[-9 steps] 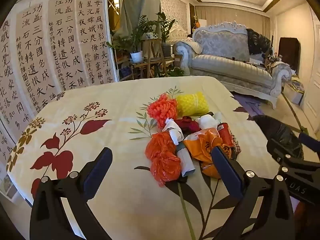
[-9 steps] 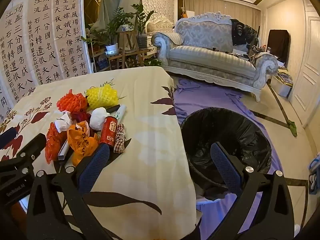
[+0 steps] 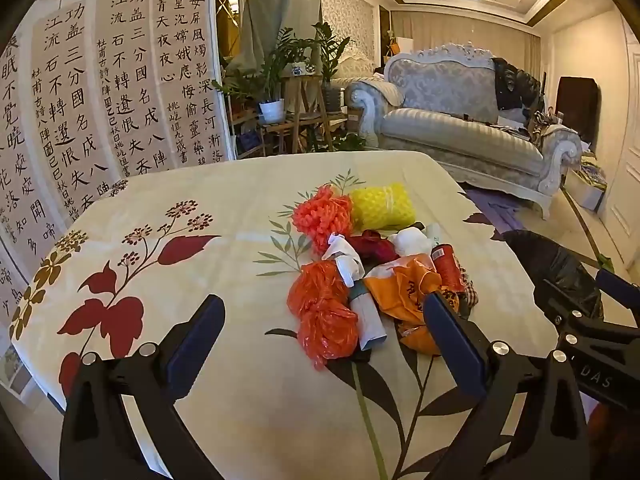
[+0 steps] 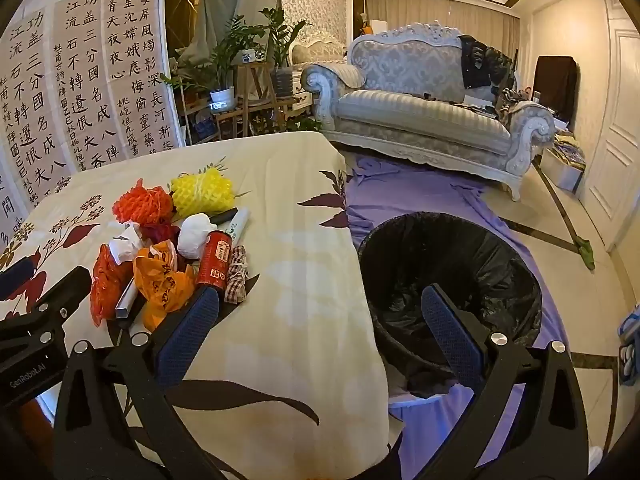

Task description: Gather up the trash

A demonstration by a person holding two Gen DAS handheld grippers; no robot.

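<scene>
A pile of trash lies on the floral tablecloth [image 3: 160, 208]: orange plastic bags [image 3: 324, 312], an orange foam net [image 3: 322, 216], a yellow foam net [image 3: 382, 206], white crumpled paper [image 3: 408, 240], a red can [image 3: 448, 266] and a rolled paper tube [image 3: 366, 316]. My left gripper [image 3: 320, 332] is open and empty, just short of the pile. My right gripper [image 4: 316, 320] is open and empty, above the table's right edge, between the pile [image 4: 168, 248] and a black-lined bin [image 4: 452, 280]. The red can [image 4: 214, 258] and a checked cloth [image 4: 236, 274] lie nearest it.
The bin stands on a purple sheet [image 4: 420, 196] on the floor right of the table. A calligraphy screen [image 3: 80, 120] stands behind the table at the left. Plants [image 3: 288, 64] and a sofa [image 3: 460, 128] are at the back.
Both grippers have shifted only slightly; the pile and bin look unmoved.
</scene>
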